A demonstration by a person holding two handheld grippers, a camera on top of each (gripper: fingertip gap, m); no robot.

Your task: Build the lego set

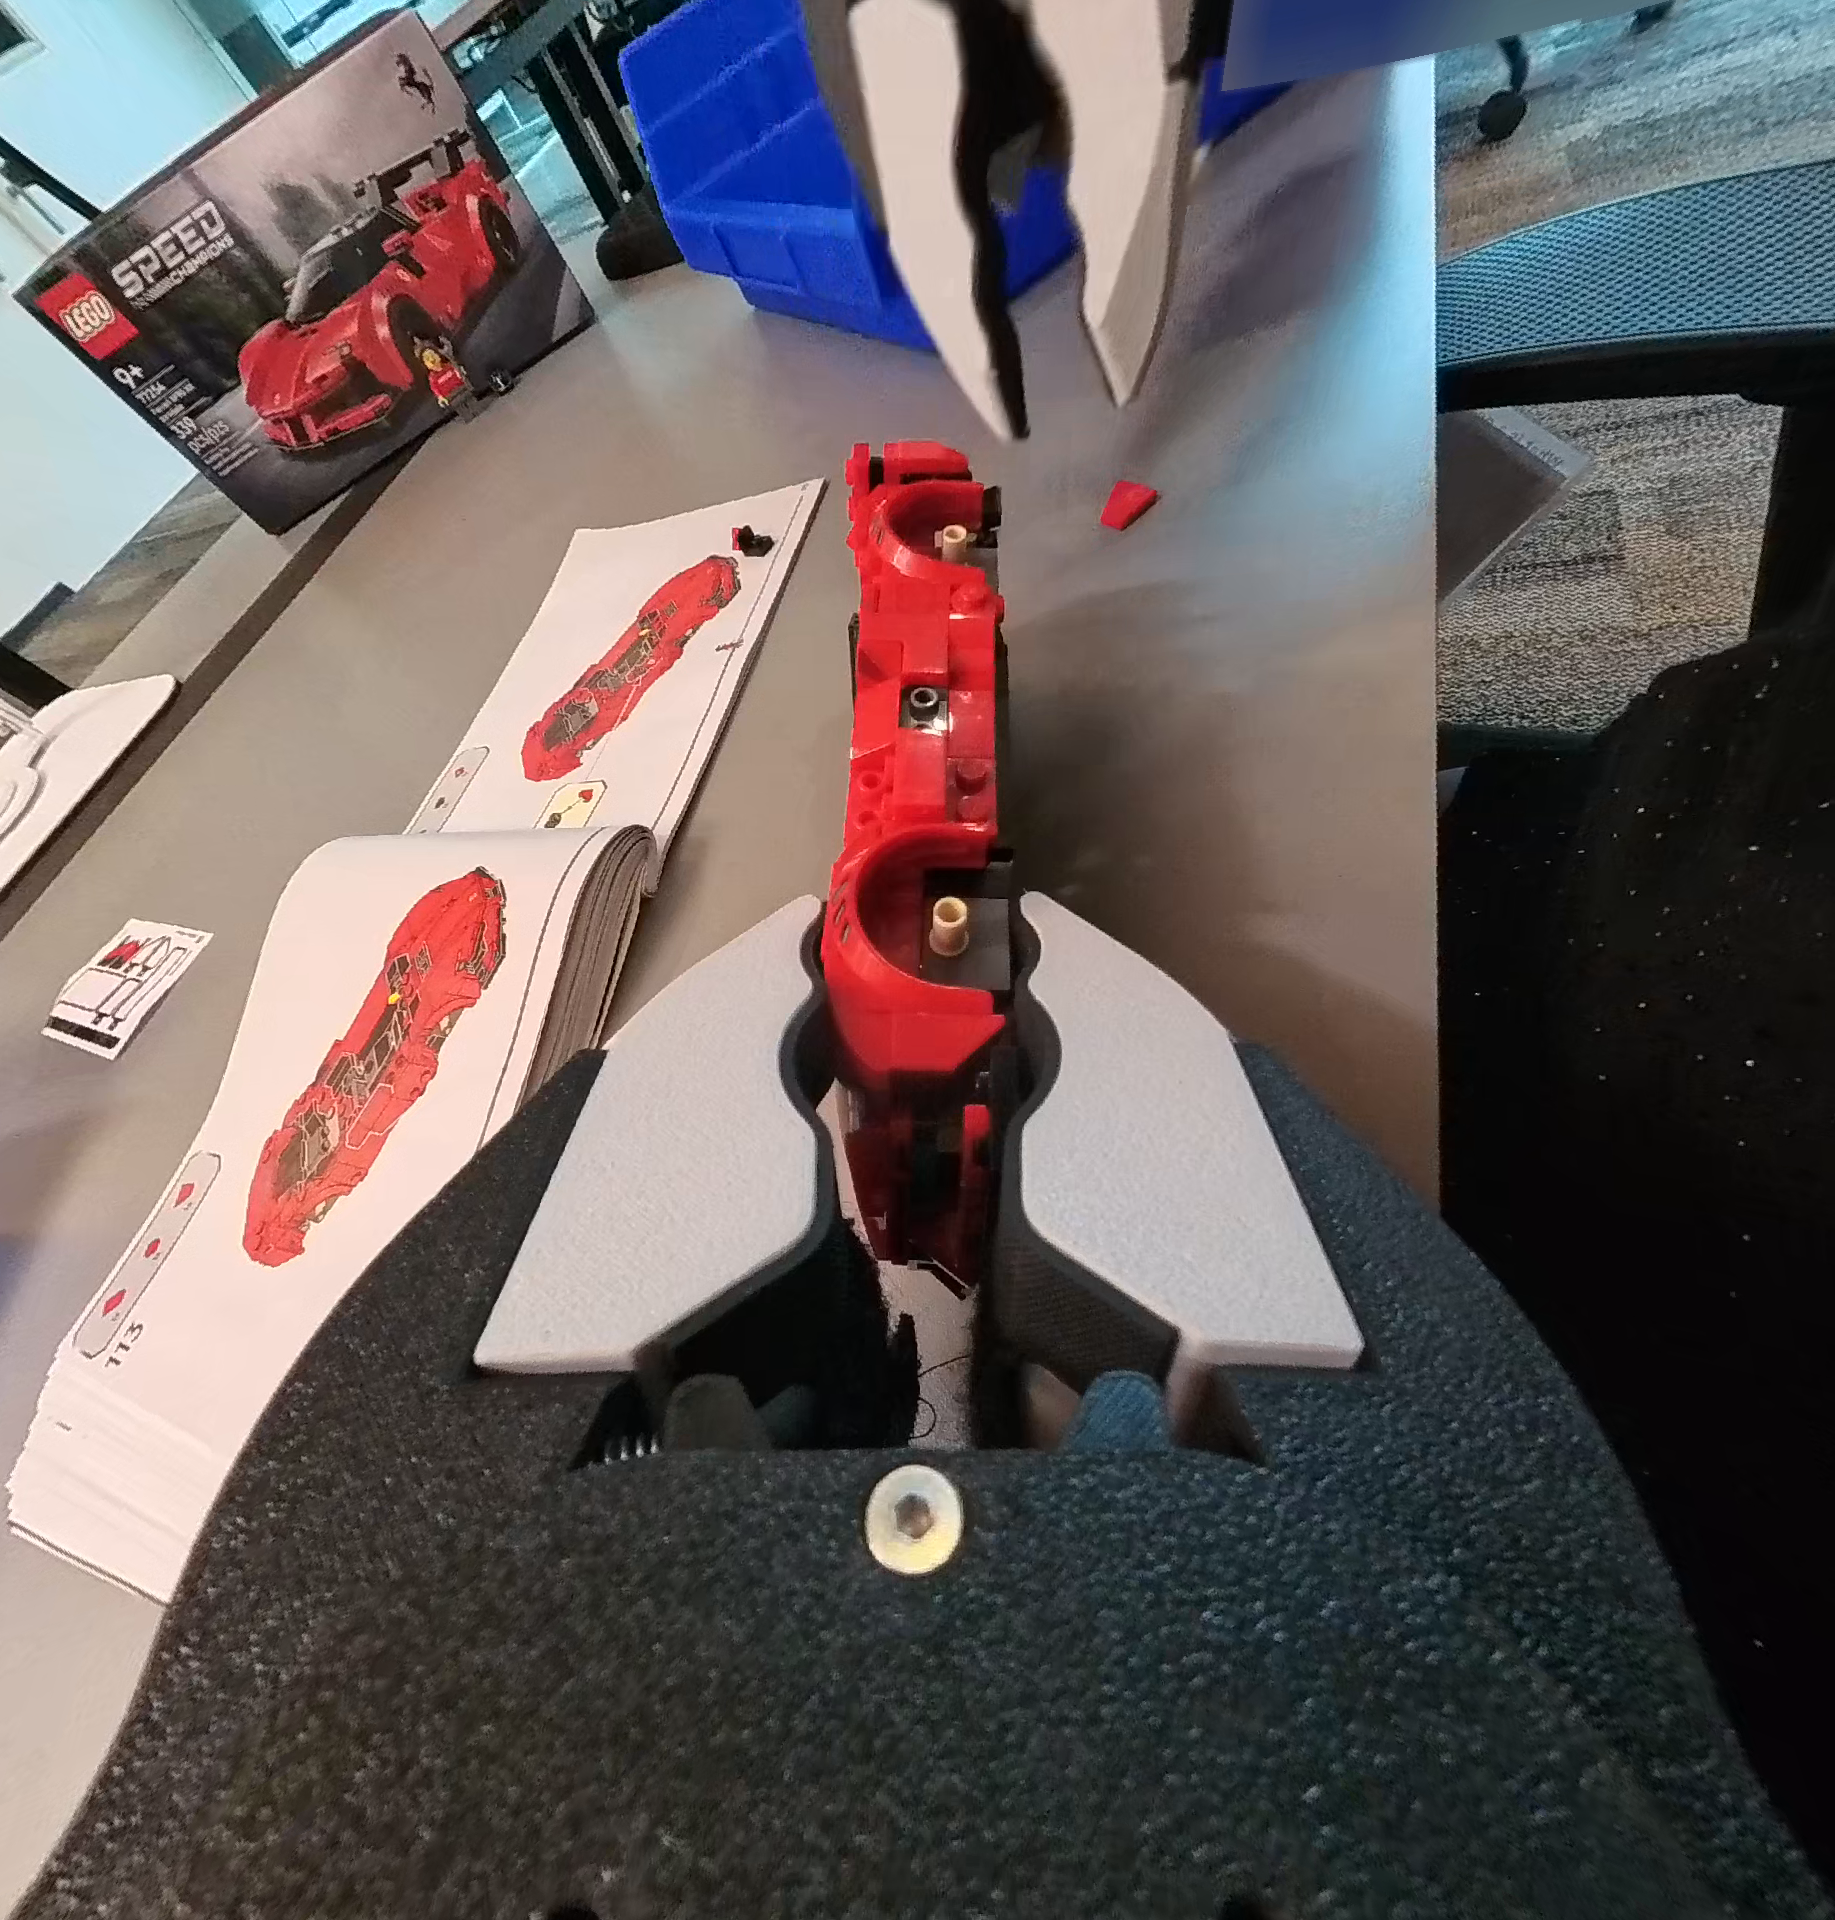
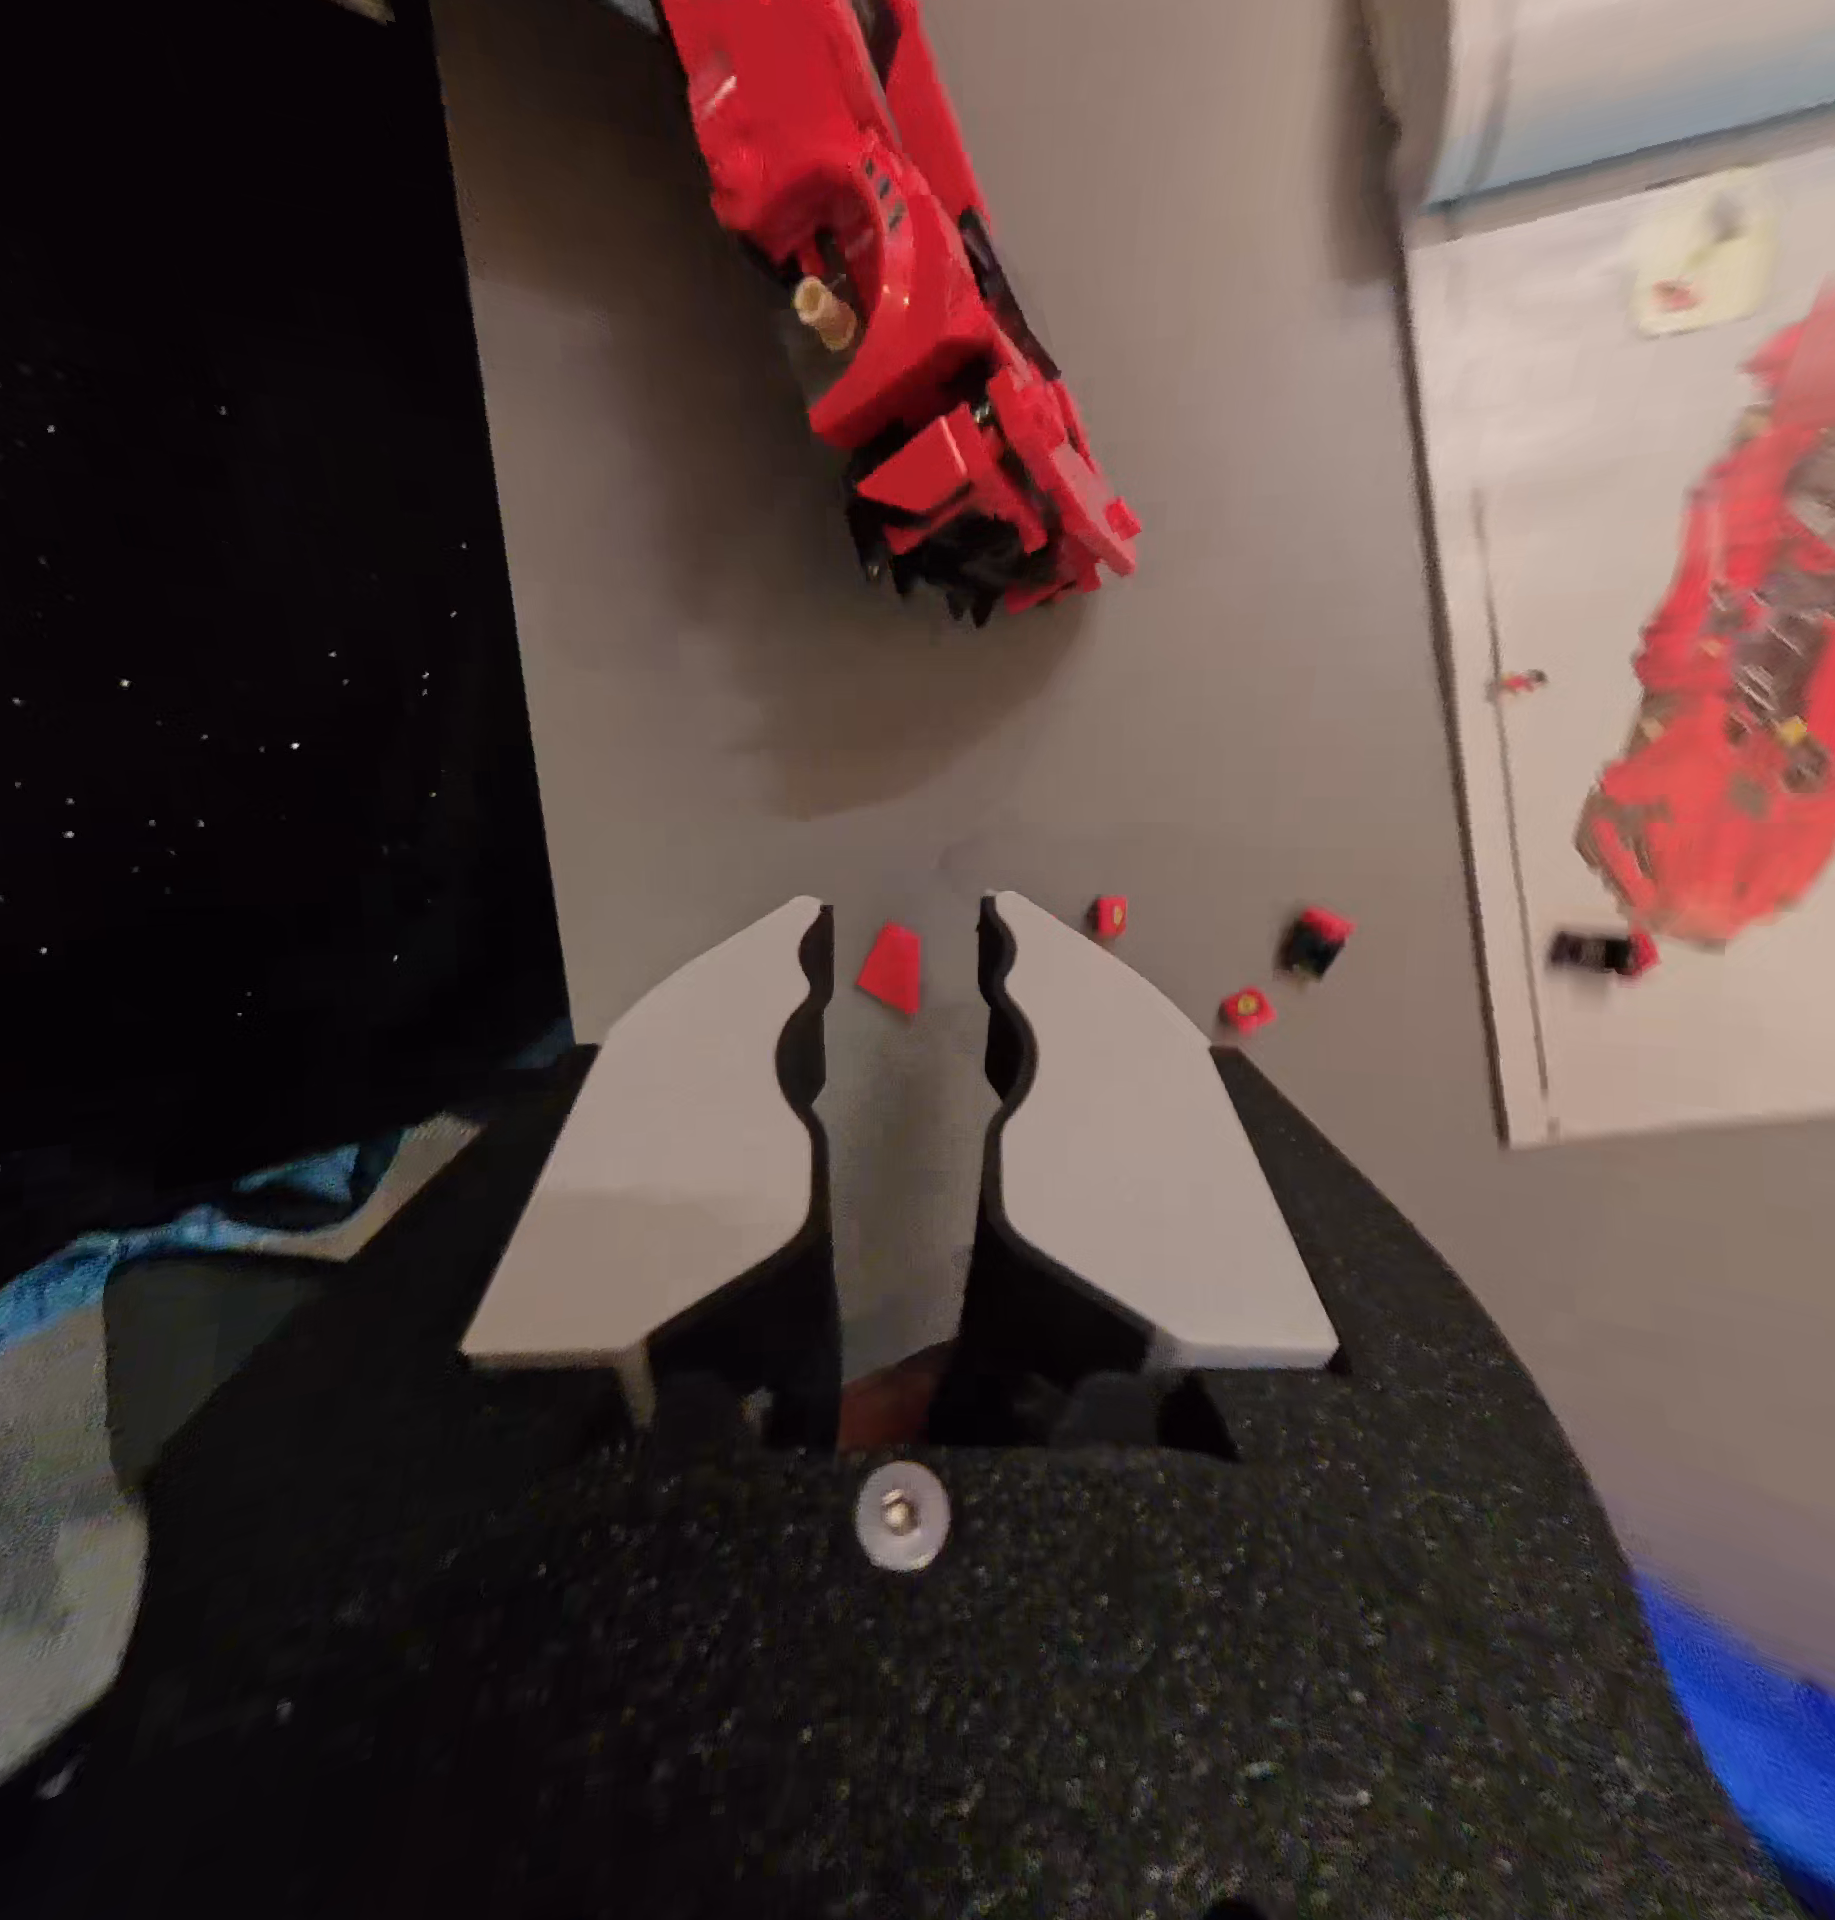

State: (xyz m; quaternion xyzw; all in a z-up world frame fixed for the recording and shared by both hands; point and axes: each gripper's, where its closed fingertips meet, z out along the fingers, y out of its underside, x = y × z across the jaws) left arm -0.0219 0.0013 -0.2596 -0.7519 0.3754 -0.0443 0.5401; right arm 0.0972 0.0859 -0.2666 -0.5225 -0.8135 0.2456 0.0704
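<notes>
My left gripper (image 1: 918, 925) is shut on the red lego car body (image 1: 918, 727), held on its side above the grey table, wheel arches and tan axle pins facing up. The car also shows in the right wrist view (image 2: 913, 312), at the top. My right gripper (image 2: 902, 914) is open and empty, pointing down at the table, with a small red wedge piece (image 2: 892, 966) lying between its fingertips. In the left wrist view the right gripper (image 1: 1069, 405) hangs above the car's far end, and the wedge (image 1: 1128, 504) lies beside it.
An open instruction booklet (image 1: 373, 1039) lies left of the car, a sticker sheet (image 1: 128, 987) beside it. The set box (image 1: 300, 281) and a blue bin (image 1: 778, 177) stand at the back. Several small red pieces (image 2: 1245, 1008) lie right of my right gripper. The table edge (image 1: 1432, 727) and a chair are at right. The tips of one gripper are about 15 cm away from the tips of the other.
</notes>
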